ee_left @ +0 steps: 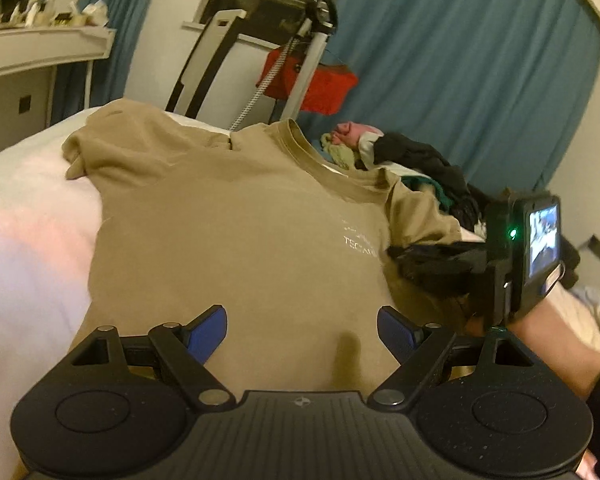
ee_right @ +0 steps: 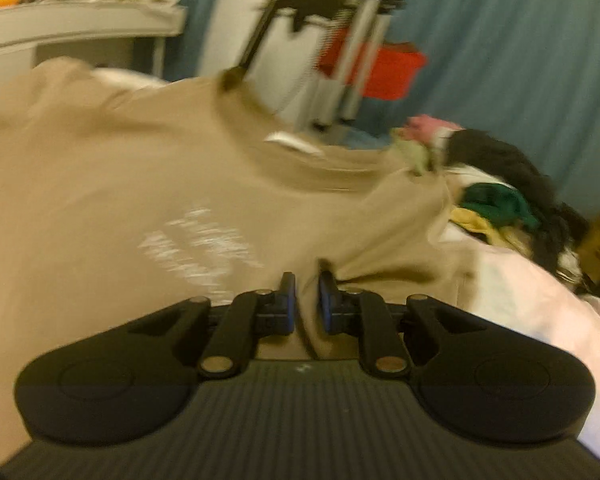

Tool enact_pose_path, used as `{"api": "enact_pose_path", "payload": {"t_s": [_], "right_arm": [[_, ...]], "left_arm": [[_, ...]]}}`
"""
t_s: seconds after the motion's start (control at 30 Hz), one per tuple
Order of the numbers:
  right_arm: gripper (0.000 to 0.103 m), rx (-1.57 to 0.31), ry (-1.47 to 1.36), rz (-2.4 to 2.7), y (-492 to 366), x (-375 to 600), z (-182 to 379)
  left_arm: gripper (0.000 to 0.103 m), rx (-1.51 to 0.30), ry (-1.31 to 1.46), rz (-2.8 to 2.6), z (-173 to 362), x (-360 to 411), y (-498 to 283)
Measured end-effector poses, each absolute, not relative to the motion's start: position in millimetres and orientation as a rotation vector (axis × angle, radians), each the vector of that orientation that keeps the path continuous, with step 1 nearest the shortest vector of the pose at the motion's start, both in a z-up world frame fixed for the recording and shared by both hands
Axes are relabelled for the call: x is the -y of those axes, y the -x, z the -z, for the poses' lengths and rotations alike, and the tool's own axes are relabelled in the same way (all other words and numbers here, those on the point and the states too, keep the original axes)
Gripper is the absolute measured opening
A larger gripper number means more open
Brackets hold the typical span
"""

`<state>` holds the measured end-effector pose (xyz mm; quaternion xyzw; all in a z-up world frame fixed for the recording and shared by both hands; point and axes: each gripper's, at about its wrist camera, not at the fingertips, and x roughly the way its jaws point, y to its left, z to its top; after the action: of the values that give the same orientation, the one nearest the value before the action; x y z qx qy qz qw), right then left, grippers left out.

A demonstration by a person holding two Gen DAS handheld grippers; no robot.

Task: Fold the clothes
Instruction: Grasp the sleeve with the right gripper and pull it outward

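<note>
A tan t-shirt (ee_left: 228, 220) with white chest lettering lies front up on the white bed (ee_left: 24, 232), collar toward the far side. My left gripper (ee_left: 302, 330) is open, its blue pads spread above the shirt's lower middle, holding nothing. My right gripper (ee_right: 307, 300) is nearly shut and pinches a raised fold of the tan shirt (ee_right: 100, 168) near its right side, below the sleeve. The right gripper also shows in the left wrist view (ee_left: 440, 268), at the shirt's right edge by the sleeve. The right wrist view is blurred by motion.
A pile of mixed clothes (ee_left: 420, 160), black, green, pink, lies on the bed beyond the shirt's right shoulder, also in the right wrist view (ee_right: 500, 184). A red bag (ee_left: 312, 76) on a stand, blue curtains (ee_left: 480, 60) and a white shelf (ee_left: 44, 44) stand behind the bed.
</note>
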<state>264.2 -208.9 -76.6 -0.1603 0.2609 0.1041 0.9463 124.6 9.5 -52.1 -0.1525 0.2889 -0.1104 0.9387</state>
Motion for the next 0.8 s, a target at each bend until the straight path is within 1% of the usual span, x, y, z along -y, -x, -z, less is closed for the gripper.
{"api": "enact_pose_path", "payload": {"t_s": [0.1,0.13,0.17,0.2,0.23,0.27,0.47,0.57,0.67,0.7,0.8], "right_arm": [[0.023,-0.535,0.288,-0.280,-255.8,202.9,72.9],[0.033,-0.526,0.260,-0.312,-249.5,206.7,68.2],[0.048,-0.514,0.232,-0.346,-242.2,211.2,63.1],[0.055,-0.491,0.195,-0.376,-233.4,217.3,57.0],[0.066,-0.464,0.156,-0.404,-224.0,224.0,50.5],[0.071,-0.434,0.106,-0.427,-216.7,233.0,44.1],[0.071,-0.356,-0.280,-0.311,-213.4,304.1,22.6],[0.071,-0.422,-0.479,-0.117,-239.5,345.5,40.9],[0.068,-0.509,-0.626,-0.050,-264.5,369.3,70.1],[0.068,-0.524,-0.638,-0.048,-269.5,368.9,78.2],[0.068,-0.549,-0.554,-0.061,-287.6,356.8,88.9]], "left_arm": [[0.084,-0.576,0.317,0.221,47.3,-11.6,-120.3],[0.084,-0.570,0.316,0.220,45.5,-11.7,-118.6],[0.084,-0.569,0.316,0.223,44.7,-11.4,-117.6],[0.084,-0.570,0.319,0.227,44.2,-11.0,-116.6],[0.084,-0.571,0.321,0.230,43.8,-10.5,-115.6],[0.084,-0.574,0.322,0.235,43.7,-9.5,-115.0],[0.084,-0.585,0.311,0.256,44.7,-1.1,-111.9],[0.084,-0.590,0.301,0.255,47.5,0.9,-112.6],[0.084,-0.596,0.301,0.247,50.1,0.7,-114.7],[0.084,-0.598,0.304,0.246,51.1,0.3,-115.8],[0.084,-0.608,0.314,0.243,55.1,-1.1,-119.2]]}}
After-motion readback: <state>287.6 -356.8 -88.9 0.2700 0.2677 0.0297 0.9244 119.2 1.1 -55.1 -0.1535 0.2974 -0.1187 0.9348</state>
